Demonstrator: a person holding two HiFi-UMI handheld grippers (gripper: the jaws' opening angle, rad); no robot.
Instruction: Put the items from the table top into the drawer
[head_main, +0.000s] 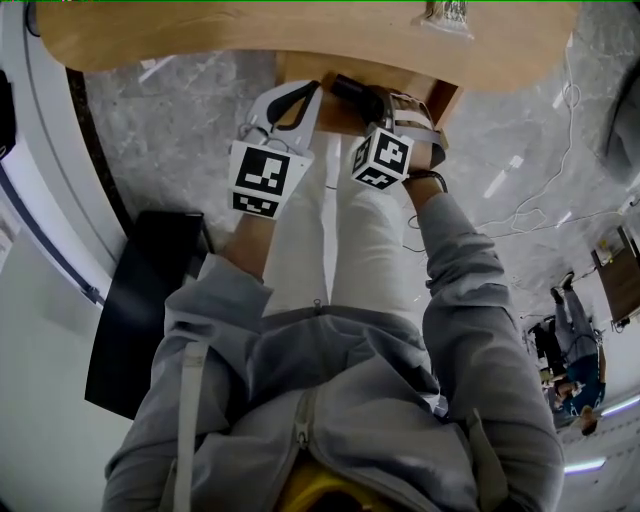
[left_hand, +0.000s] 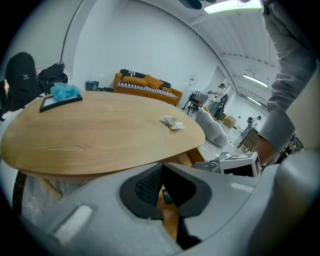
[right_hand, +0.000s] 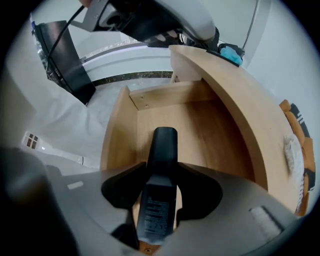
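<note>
The drawer (right_hand: 200, 132) stands pulled out from under the counter (left_hand: 100, 135), directly below the right tool (right_hand: 161, 171). It is a shallow box of pale wood, and beneath that tool we see its plain wooden bottom and low side walls. The only thing over it is the bar (right_hand: 162, 150) that the right tool carries. We cannot tell whether the bar's far end touches the drawer bottom or hangs just above it.

The right tool's jaws are clamped on the bar, one pad on each long side. The bar is black, long and slim, with a rounded far end that reaches well past the tool's tips. On the face turned toward us, near the pads, it bears a grey label with small print that we cannot read.

The left tool (left_hand: 162, 172) sits just beside the right one, at the drawer's left front. Its jaws are together at the tips, with nothing between them. Through the slit behind the tips we make out a strip of pale wood.

Beyond the left tool's tips the counter top spreads wide. A small crumpled packet (left_hand: 172, 122) lies on it ahead and to the right of the tool. A dark tray (left_hand: 60, 102) with a blue cloth (left_hand: 65, 92) on it lies far off to the left.
</note>
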